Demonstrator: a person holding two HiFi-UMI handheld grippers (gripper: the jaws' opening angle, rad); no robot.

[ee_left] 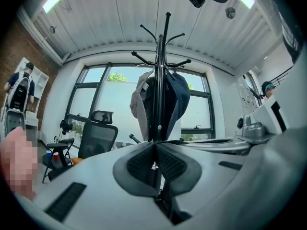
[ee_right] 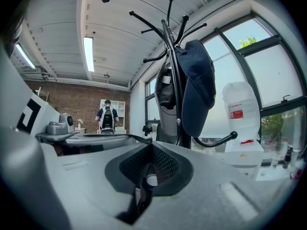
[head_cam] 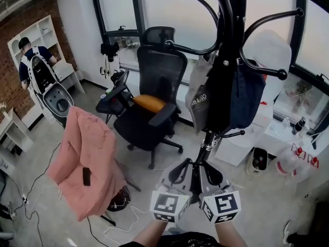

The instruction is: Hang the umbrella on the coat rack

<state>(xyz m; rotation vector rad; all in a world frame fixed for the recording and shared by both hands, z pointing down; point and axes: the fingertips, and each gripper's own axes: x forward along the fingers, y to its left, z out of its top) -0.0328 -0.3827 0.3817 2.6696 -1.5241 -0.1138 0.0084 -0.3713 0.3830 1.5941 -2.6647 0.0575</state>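
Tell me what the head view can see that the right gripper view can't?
Only the head view shows the pink coat, the black office chair with its orange cushion, and the grey floor. Only the right gripper view shows the ceiling and its long lamp. Both show the coat rack, the dark blue bag hanging on it, and a person by the white shelves.

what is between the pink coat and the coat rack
A black office chair with an orange cushion on its seat stands between the pink coat and the coat rack, seen in the head view.
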